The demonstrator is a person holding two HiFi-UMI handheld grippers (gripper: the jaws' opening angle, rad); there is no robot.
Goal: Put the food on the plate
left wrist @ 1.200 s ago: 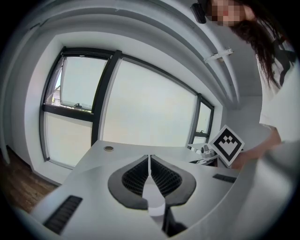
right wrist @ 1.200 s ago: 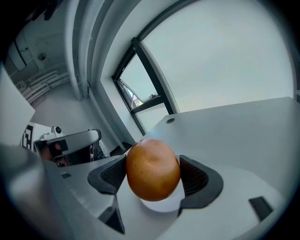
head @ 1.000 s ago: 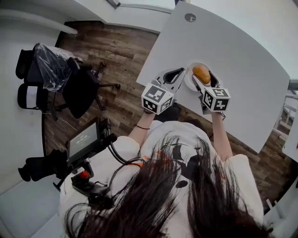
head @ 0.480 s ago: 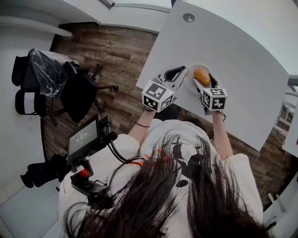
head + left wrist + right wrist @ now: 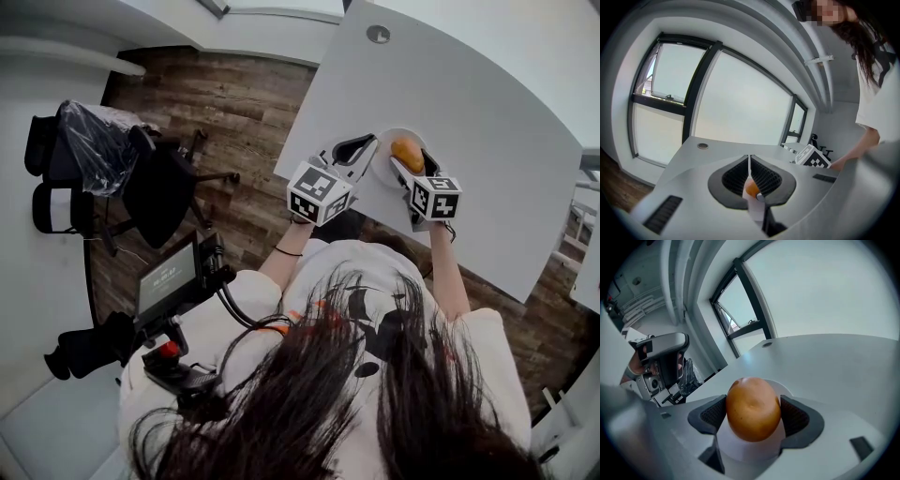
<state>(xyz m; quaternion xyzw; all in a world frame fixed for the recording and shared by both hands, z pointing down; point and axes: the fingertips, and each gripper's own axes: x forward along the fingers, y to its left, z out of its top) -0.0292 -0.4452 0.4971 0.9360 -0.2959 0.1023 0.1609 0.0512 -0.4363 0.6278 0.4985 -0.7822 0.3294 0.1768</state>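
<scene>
Letting go too early is your main risk. Your right gripper [image 5: 411, 164] has its fingers [image 5: 797, 416] clamped on the round orange-brown food [image 5: 753, 408], one pad against each side, directly over the white plate [image 5: 745, 448]. Neither view settles whether the food already rests on the plate or hangs just above it. If it hangs, a round thing like this can bounce or roll over the low rim and onto the counter [image 5: 487, 122], whose near edge is not far off. Opening with a sideways twitch could do the same, since one pad may drag the food along. Squeezing harder might dent it if it is soft, though that is only a guess from its look.

Your left gripper [image 5: 749, 164] has its fingers pressed together with nothing between them. The plate and a bit of the food show through the gap behind the tips. It sits just left of the plate, tips right by the rim, so a nudge could slide the plate out from under the food.

Far and right of the plate the counter is bare, apart from a small round cable port [image 5: 378, 34] at the far end. The chairs [image 5: 159, 183] on the wood floor [image 5: 234, 103] to the left are well apart. Nothing stands between food and plate.
</scene>
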